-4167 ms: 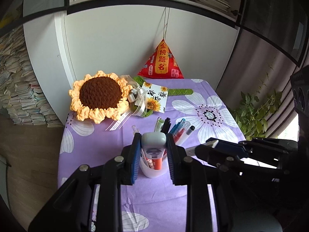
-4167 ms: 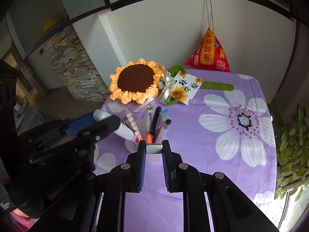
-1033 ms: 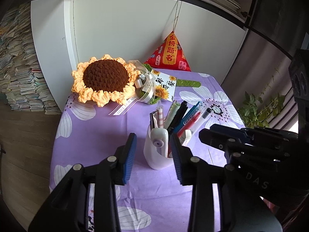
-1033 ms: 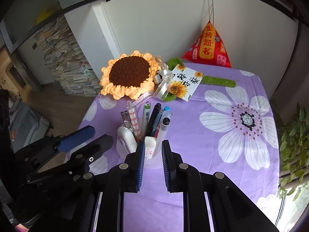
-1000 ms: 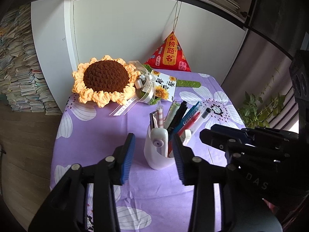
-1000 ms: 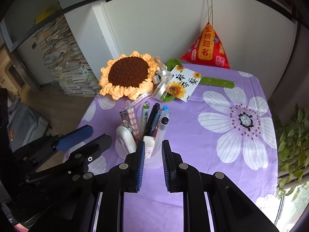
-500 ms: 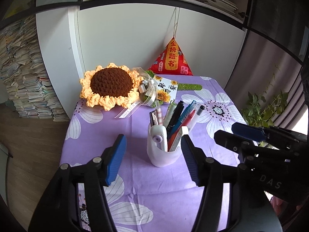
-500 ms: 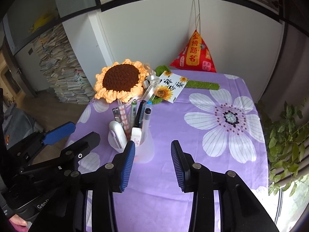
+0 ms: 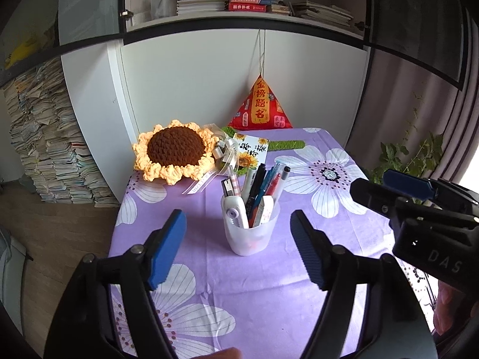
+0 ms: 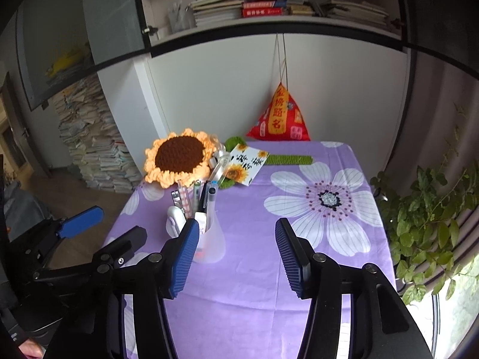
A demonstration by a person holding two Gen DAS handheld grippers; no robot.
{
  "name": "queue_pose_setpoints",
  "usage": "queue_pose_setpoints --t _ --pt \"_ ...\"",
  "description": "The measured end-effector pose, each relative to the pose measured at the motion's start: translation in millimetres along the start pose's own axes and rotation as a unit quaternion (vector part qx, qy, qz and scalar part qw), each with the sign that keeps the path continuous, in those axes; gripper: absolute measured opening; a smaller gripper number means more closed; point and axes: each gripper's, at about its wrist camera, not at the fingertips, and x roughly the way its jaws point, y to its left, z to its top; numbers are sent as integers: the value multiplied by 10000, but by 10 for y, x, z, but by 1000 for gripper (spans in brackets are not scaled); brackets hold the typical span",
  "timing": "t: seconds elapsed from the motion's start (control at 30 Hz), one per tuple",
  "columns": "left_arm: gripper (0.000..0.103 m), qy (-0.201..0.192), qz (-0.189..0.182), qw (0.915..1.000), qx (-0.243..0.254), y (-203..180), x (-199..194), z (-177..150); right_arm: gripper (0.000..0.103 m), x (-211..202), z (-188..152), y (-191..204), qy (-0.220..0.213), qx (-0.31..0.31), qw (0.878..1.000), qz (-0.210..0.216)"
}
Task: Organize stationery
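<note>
**Cup loaded, both tongs wide and empty**

On the purple flowered tablecloth [image 9: 209, 269] in front of you, everything has its spot. Biggest item on show: the crocheted sunflower [image 9: 176, 152] at the back, its ribbon and card trailing toward the middle, with the red triangular pouch [image 9: 260, 109] propped against the wall behind it.

Down in size now — the translucent pen cup [image 9: 250, 233] stands upright in the middle of the cloth, well clear of the sunflower. Pens [image 9: 263, 179] fan out of it, and a white correction tape [image 9: 235, 211] leans at the rim with another small white piece beside it.

Your left gripper [image 9: 238, 249] hangs spread wide, gripping nothing, the cup framed between its blue pads but apart from both. Your right gripper [image 10: 236, 251] is just as wide and just as empty; from its camera the cup sits beside its left pad, partly hidden.

No loose stationery shows on the cloth, so I'd judge the sorting finished or close. The danger is the cup — it looks light and top-heavy, and a sideways sweep from either finger could tip it and scatter the lot.
</note>
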Motion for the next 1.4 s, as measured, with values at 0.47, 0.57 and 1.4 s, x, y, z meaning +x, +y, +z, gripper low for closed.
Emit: queue_pose_setpoints --t 0.47,0.57,1.4 --pt "88 -499 63 9986 181 -272 -594 -202 70 -792 -292 -69 -683 -5 9977 -4" --pt "89 -621 38 9980 148 -305 -739 -241 70 -986 -337 -54 -854 -46 9963 -30" --pt "100 -861 153 9961 69 -325 -952 -508 79 -1281 -676 -163 -1049 93 9930 -535"
